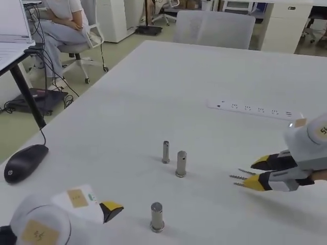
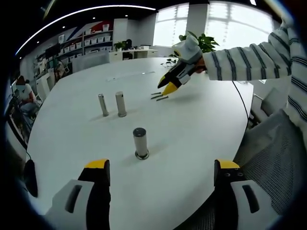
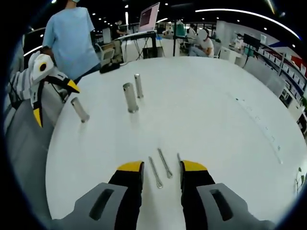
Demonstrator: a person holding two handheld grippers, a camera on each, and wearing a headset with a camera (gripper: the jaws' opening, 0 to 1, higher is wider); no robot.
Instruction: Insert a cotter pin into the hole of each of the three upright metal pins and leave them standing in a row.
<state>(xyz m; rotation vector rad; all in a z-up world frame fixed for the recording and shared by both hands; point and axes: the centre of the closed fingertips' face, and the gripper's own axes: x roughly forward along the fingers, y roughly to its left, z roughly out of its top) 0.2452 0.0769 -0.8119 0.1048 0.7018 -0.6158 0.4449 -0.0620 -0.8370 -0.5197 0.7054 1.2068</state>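
Three upright metal pins stand on the white table: a thin one, a thicker one beside it, and a third nearer me. My left gripper is open, its jaws wide apart just short of the near pin; in the head view its yellow fingertip shows left of that pin. My right gripper is open low over the table at the right. Three cotter pins lie loose on the table between its tips. The cotter pins point towards the metal pins.
A white power strip lies across the table behind the right gripper. A black mouse sits at the left table edge. A grey chair stands at the far side, and a person sits beyond the left edge.
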